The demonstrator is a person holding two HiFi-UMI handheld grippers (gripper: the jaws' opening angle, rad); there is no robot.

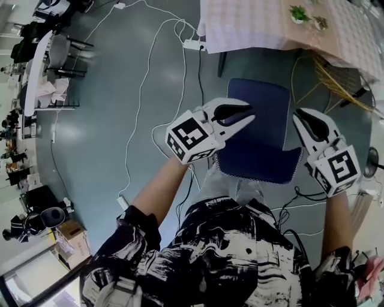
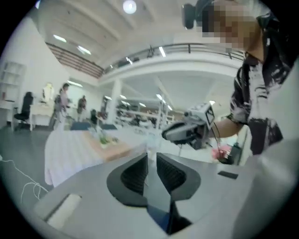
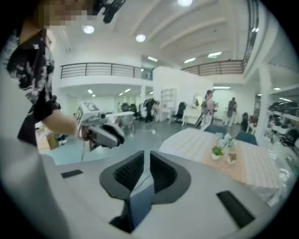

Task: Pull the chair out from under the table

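Closest to the head camera is the person's black-and-white patterned shirt [image 1: 228, 252], with both bare forearms reaching forward from it. Each hand holds a hand-held gripper raised above the floor. The left hand-held gripper [image 1: 249, 114] has its jaws drawn almost together, with only a slit between the ribbed pads and nothing in it. The right hand-held gripper [image 1: 300, 115] is the same, nearly closed and empty. The two point roughly the same way and stand apart, one on each side of the chair below.

Beneath them the blue chair [image 1: 258, 141] stands on the grey floor [image 1: 108, 120]. Its seat is in full view, just in front of the table's near edge and not under it. White cables [image 1: 139, 90] trail across the floor to a power strip [image 1: 193, 44] by the table's near left corner. The table [image 1: 252, 24] wears a pale checked cloth, and a small potted plant [image 1: 298, 13] sits on it.
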